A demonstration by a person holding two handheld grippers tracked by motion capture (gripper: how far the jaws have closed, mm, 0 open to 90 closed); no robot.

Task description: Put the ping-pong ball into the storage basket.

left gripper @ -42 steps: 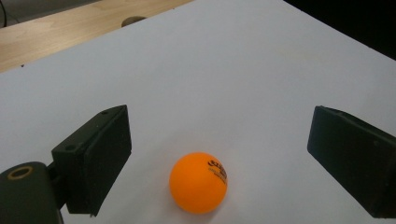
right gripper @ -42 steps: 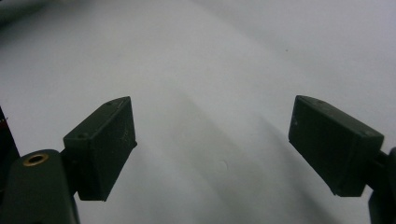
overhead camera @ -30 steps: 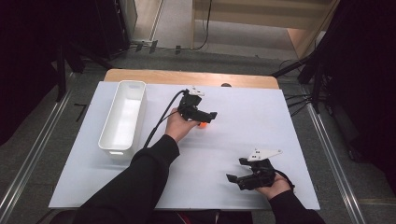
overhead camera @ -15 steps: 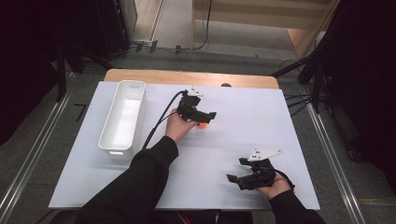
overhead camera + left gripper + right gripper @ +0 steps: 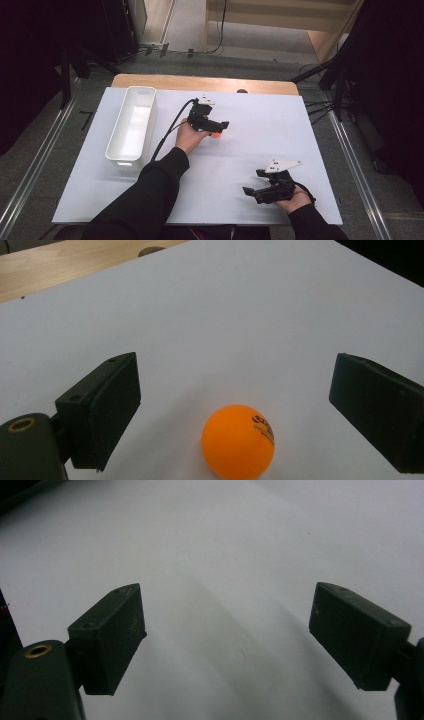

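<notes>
Left gripper poised over a small orange ball on the white surface

A white rectangular plastic bin [image 5: 131, 125] sits near the surface's [image 5: 300, 125] left edge; toward the middle, the left gripper [image 5: 235, 390] has its jaws wide with the orange table-tennis ball [image 5: 238, 441] between them, untouched; near the front right corner, the right gripper [image 5: 227, 640] rests with its jaws wide and nothing between them.

a white sheet [image 5: 235, 165] covers the wooden table [image 5: 200, 82], leaving a strip of bare wood along the far edge. on the sheet an orange ball [image 5: 238, 441] rests near the middle, and a white oblong bin [image 5: 131, 125] stands at the left.
</notes>
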